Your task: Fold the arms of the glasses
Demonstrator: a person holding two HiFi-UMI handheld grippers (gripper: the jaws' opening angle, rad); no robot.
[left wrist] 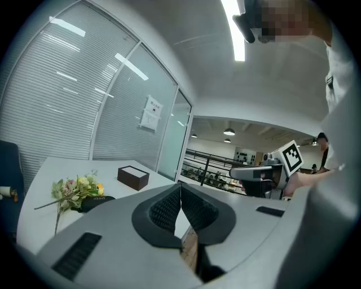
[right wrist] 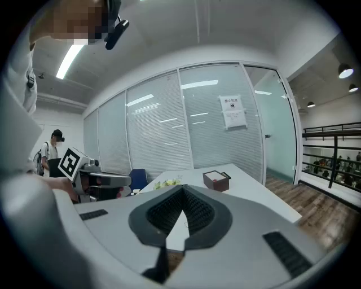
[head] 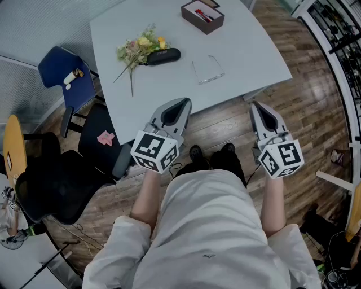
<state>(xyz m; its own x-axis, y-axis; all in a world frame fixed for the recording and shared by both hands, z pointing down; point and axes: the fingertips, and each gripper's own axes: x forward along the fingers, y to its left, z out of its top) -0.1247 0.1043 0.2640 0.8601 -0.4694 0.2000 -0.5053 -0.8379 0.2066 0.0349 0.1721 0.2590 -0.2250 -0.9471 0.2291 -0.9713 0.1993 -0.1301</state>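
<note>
On the bench (head: 248,51), the glasses (head: 207,70) lie untouched, arms apparently unfolded. Left gripper (head: 180,103) and right gripper (head: 255,105) hover short of the bench edge, jaws together, empty. Folding not started; next probably reach in, open jaws, steady the frame.

Pale table (head: 248,51), not much on it. Glasses (head: 207,71) lie near the front edge. To their left there's a black case (head: 161,56) with flowers (head: 138,48) lying against it. A brown box (head: 202,16) sits at the far side.

Matt white table (head: 237,51), glossy wood floor (head: 316,113)
</note>
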